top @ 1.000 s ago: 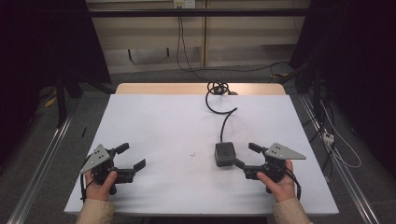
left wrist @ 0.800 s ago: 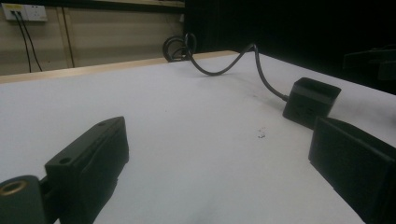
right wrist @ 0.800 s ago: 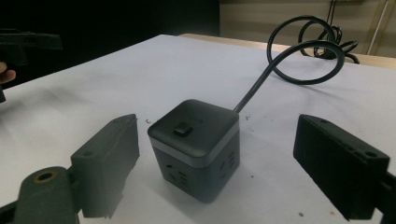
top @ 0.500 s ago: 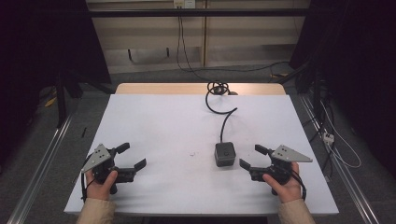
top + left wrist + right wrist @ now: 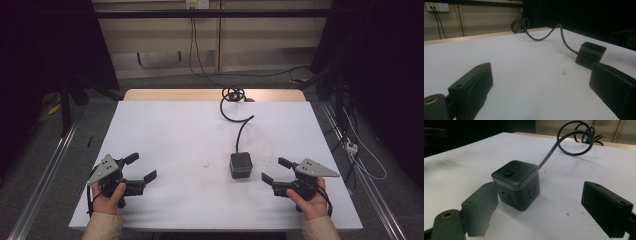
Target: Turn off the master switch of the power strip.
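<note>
The right gripper (image 5: 277,171) has drawn back from the black socket cube (image 5: 241,164) since a second ago — it was just beside the cube then and now sits apart from it, low at the near right of the white bench (image 5: 170,130), its fingers spread wide on nothing. The left gripper (image 5: 140,167) stays at the near left, fingers likewise apart and empty. The cube rests right of centre — its black cable (image 5: 240,122) curls away to a coil at the far edge.

I see a white table (image 5: 175,135) with a black cube power strip (image 5: 241,164) on it, its cable (image 5: 239,120) coiling toward the far edge.
</note>
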`<state>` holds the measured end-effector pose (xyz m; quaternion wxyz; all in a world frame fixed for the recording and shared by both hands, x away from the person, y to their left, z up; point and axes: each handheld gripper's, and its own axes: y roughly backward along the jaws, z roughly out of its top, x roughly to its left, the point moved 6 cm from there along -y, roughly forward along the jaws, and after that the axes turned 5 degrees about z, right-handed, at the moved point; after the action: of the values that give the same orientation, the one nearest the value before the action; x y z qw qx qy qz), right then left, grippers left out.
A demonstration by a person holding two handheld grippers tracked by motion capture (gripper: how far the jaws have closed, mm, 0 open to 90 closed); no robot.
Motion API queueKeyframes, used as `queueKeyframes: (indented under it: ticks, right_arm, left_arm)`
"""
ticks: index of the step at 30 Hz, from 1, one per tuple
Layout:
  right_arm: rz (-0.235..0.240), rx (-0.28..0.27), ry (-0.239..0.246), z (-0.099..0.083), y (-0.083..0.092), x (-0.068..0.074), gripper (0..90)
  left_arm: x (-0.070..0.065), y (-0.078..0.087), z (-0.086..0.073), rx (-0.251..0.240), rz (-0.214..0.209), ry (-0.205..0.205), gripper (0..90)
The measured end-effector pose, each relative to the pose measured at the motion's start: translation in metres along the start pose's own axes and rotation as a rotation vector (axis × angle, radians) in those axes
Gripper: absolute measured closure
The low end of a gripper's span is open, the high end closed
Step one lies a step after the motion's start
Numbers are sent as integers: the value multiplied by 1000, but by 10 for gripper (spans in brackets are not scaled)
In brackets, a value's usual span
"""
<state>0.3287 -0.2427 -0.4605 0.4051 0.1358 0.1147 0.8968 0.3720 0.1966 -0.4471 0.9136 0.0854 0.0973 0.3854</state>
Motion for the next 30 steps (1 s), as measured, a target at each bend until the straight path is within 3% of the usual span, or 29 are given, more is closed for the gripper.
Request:
queueKeyframes:
  ticks: [30]
  right_arm:
    - [-35, 7, -11, -13, 19, -8, 134]
  left_arm:
    - [0, 0, -2, 12, 0, -1, 48]
